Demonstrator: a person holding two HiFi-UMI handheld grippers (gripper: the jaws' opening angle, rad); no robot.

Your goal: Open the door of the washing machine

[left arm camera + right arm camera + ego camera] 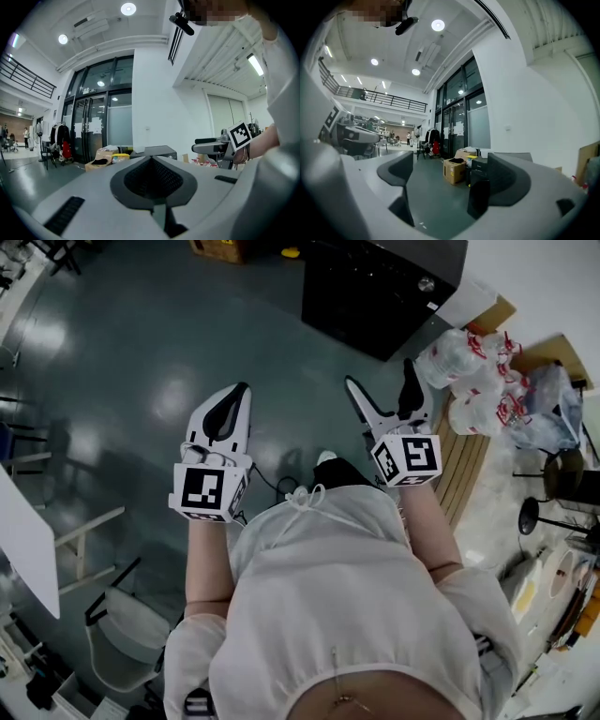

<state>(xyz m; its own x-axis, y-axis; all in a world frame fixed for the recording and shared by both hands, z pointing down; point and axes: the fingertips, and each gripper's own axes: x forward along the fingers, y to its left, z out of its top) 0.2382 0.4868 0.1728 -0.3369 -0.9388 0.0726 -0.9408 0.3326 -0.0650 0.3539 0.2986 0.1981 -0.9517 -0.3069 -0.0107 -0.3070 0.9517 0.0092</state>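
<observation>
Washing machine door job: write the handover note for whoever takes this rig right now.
Left claw: shut, empty, held level above the floor.
Right claw: open, empty, level.
Dark box-shaped machine, probably the washer, stands ahead on the floor, apart from both claws; its door cannot be made out from here.
Done: nothing, machine untouched.
Left: walk up, find the door, grip it, pull it open.

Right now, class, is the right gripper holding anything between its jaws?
No, the right gripper stands with jaws wide apart and nothing between them.
</observation>
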